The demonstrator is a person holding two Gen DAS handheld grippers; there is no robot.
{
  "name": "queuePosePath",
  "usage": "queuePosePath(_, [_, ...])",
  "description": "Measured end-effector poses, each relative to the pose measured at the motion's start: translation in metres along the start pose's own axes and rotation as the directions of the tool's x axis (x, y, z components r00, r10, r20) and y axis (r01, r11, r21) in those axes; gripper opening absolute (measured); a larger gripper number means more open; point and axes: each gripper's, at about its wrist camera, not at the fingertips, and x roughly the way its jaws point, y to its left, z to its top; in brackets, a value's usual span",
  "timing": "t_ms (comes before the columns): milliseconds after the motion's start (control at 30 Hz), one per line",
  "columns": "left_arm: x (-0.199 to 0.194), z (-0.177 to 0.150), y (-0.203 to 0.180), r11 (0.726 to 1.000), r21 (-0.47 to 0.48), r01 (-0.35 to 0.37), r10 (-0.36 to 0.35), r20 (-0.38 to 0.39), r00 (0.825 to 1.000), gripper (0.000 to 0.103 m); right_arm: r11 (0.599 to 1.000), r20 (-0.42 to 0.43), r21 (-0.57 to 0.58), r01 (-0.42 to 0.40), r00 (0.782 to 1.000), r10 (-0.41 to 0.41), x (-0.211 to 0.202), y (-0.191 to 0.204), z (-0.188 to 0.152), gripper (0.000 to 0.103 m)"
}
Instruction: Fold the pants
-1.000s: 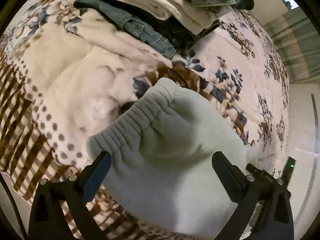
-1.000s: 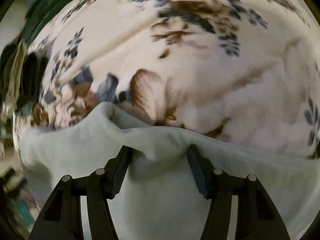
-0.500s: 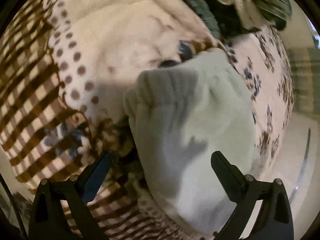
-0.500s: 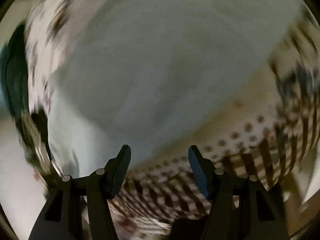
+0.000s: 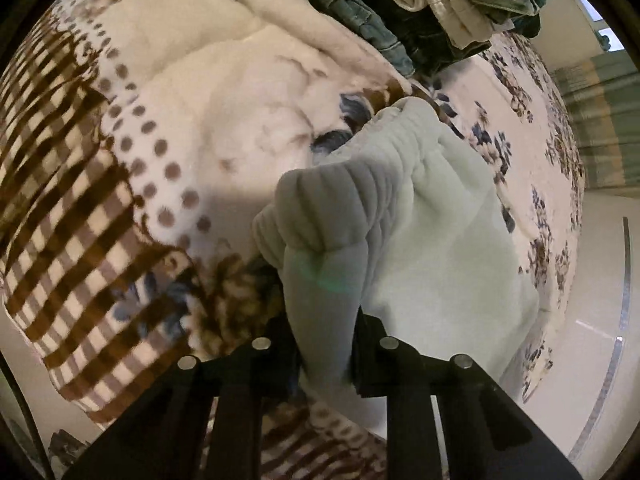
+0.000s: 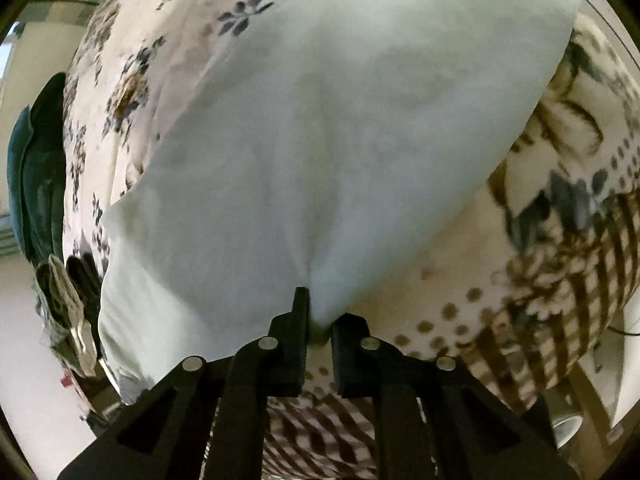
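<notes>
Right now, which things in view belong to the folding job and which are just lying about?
In the job:
pale green sweatpants
left gripper, shut on them
right gripper, shut on them

Lying about:
patterned blanket
pile of clothes

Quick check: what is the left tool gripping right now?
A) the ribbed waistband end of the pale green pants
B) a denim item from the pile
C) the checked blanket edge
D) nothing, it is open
A: the left tool is shut on bunched fabric just below the pale green pants' ribbed waistband.
</notes>
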Motion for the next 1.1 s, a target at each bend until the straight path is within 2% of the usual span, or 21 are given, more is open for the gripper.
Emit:
queuePosePath(133, [0.024,0.009,0.01,1.0,-0.013,-0.02,0.019,-0.039,0.999,0.02,0.998,-0.053,-0.036,0.049,0.997,-0.05,0.012,-0.013,0.003,0.009])
queuePosePath(167, [0.036,0.012,0.019,0.999,-0.045,-0.029,0.026,-0.064,0.998,0.024,0.998,-0.073,-0.037,0.059,0.995,-0.062,0.021,-0.014,0.005,0.01])
queuePosePath(200, [0.038,0.012,0.023,0.997,-0.079,-0.027,0.021,-0.076,0.997,0.035,0.997,-0.098,-0.047,0.064,0.993,-0.069,0.031,-0.014,0.007,0.012])
queuePosePath(267, [0.032,0.01,0.025,0.994,-0.105,-0.016,0.006,-0.094,0.996,0.042,0.992,-0.121,-0.094,0.081,0.988,-0.093,0.039,-0.01,0.013,0.019])
queuePosePath(300, [0.025,0.006,0.022,0.995,-0.098,-0.004,-0.005,-0.095,0.996,0.044,0.992,-0.129,-0.103,0.074,0.988,-0.087,0.038,-0.008,0.014,0.025])
queuePosePath(333, [0.016,0.002,0.019,0.996,-0.089,0.01,-0.018,-0.09,0.996,0.048,0.993,-0.138,-0.107,0.05,0.988,-0.065,0.035,-0.006,0.015,0.042])
queuePosePath(367, [0.005,-0.004,0.013,0.997,-0.073,0.024,-0.03,-0.079,0.996,0.063,0.994,-0.143,-0.107,0.016,0.989,-0.031,0.031,-0.004,0.015,0.052])
queuePosePath(400, [-0.006,-0.01,0.006,0.998,-0.05,0.037,-0.041,-0.068,0.997,0.078,0.995,-0.139,-0.098,-0.033,0.99,0.019,0.024,-0.004,0.013,0.069])
queuePosePath(433, [-0.014,-0.013,0.0,0.998,-0.029,0.049,-0.051,-0.06,0.997,0.084,0.993,-0.125,-0.093,-0.076,0.99,0.065,0.018,-0.003,0.013,0.074])
queuePosePath(500, [-0.026,-0.01,-0.02,0.997,0.043,0.066,-0.065,-0.032,0.997,0.093,0.99,-0.098,-0.085,-0.115,0.99,0.106,0.006,-0.001,0.012,0.074])
queuePosePath(600, [-0.032,0.011,-0.054,0.986,0.159,0.052,-0.062,0.062,0.996,0.095,0.988,-0.09,-0.06,-0.142,0.987,0.136,0.003,0.0,0.018,0.074])
queuePosePath(667, [-0.021,0.037,-0.075,0.98,0.194,0.054,-0.074,0.095,0.993,0.095,0.989,-0.079,-0.045,-0.139,0.988,0.135,0.005,0.004,0.023,0.074])
queuePosePath(700, [-0.013,0.049,-0.081,0.977,0.203,0.059,-0.08,0.094,0.992,0.095,0.991,-0.069,-0.041,-0.131,0.989,0.128,0.006,0.005,0.023,0.074])
queuePosePath(767, [0.016,0.077,-0.095,0.978,0.207,0.024,-0.04,0.073,0.997,0.095,0.993,-0.021,-0.038,-0.11,0.994,0.109,0.006,0.015,0.024,0.074])
queuePosePath(833, [0.047,0.095,-0.096,0.975,0.208,-0.075,0.071,0.023,0.997,0.095,0.995,0.025,-0.037,-0.098,0.995,0.099,0.004,0.018,0.021,0.074])
queuePosePath(900, [0.073,0.111,-0.088,0.96,0.218,-0.174,0.173,0.023,0.985,0.096,0.996,0.062,-0.049,-0.075,0.995,0.078,0.002,0.024,0.02,0.074])
queuePosePath(933, [0.081,0.118,-0.08,0.958,0.21,-0.197,0.199,0.013,0.98,0.096,0.996,0.072,-0.052,-0.068,0.995,0.071,0.004,0.03,0.022,0.074])
queuePosePath(967, [0.088,0.123,-0.069,0.969,0.183,-0.166,0.173,-0.02,0.985,0.103,0.997,0.079,-0.053,-0.063,0.995,0.067,0.004,0.032,0.022,0.074])
queuePosePath(1033, [0.095,0.126,-0.046,0.988,0.101,-0.114,0.12,-0.061,0.991,0.103,0.997,0.07,-0.037,-0.064,0.995,0.066,0.007,0.029,0.024,0.074])
queuePosePath(1100, [0.087,0.12,-0.045,0.992,0.082,-0.093,0.098,-0.055,0.994,0.103,0.996,0.053,-0.007,-0.086,0.995,0.087,0.009,0.023,0.026,0.074])
